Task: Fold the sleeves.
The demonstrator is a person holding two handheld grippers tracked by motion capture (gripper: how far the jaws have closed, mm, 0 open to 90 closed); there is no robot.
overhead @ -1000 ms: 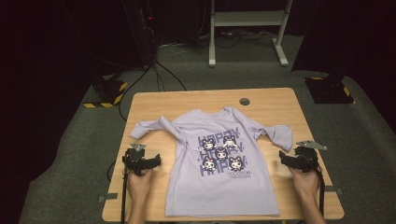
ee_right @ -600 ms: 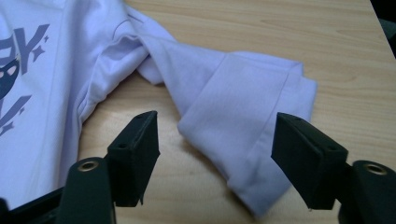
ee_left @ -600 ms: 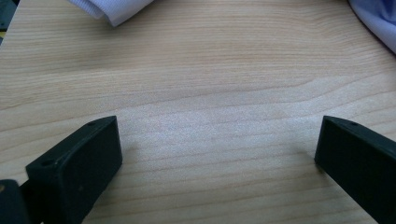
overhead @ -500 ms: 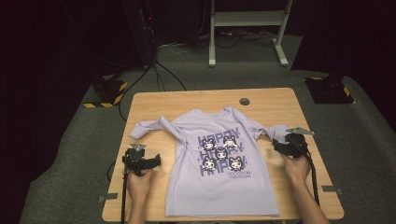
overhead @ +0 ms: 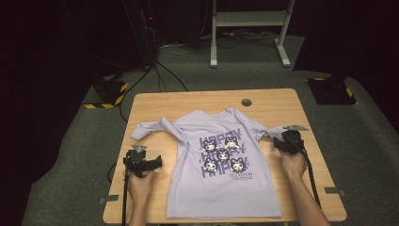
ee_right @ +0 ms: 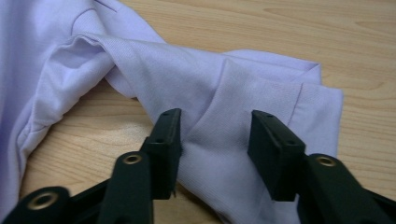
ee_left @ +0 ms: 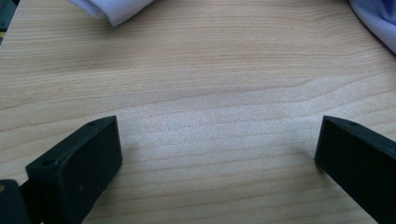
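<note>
A lavender T-shirt (overhead: 221,165) with a cartoon print lies face up on the wooden table (overhead: 282,101). Its right sleeve (overhead: 270,133) is folded and bunched. My right gripper (overhead: 281,141) is set down on that sleeve (ee_right: 243,93). The jaws of the right gripper (ee_right: 215,135) have just been closing; they straddle a ridge of sleeve cloth with a gap still showing. My left gripper (overhead: 143,159) rests left of the shirt, below the left sleeve (overhead: 150,128). In its own view the left gripper (ee_left: 217,149) stands wide open over bare wood, the sleeve cuff (ee_left: 116,9) ahead.
A round dark grommet (overhead: 246,102) sits near the table's far edge. Beyond the table are a white metal stand (overhead: 214,47), floor cables and two black bases with yellow striping (overhead: 110,92) (overhead: 331,89). Bare wood borders the shirt on both sides.
My right gripper has slid from the table's right edge in and forward onto the right sleeve. The left gripper and the shirt body have stayed put.
</note>
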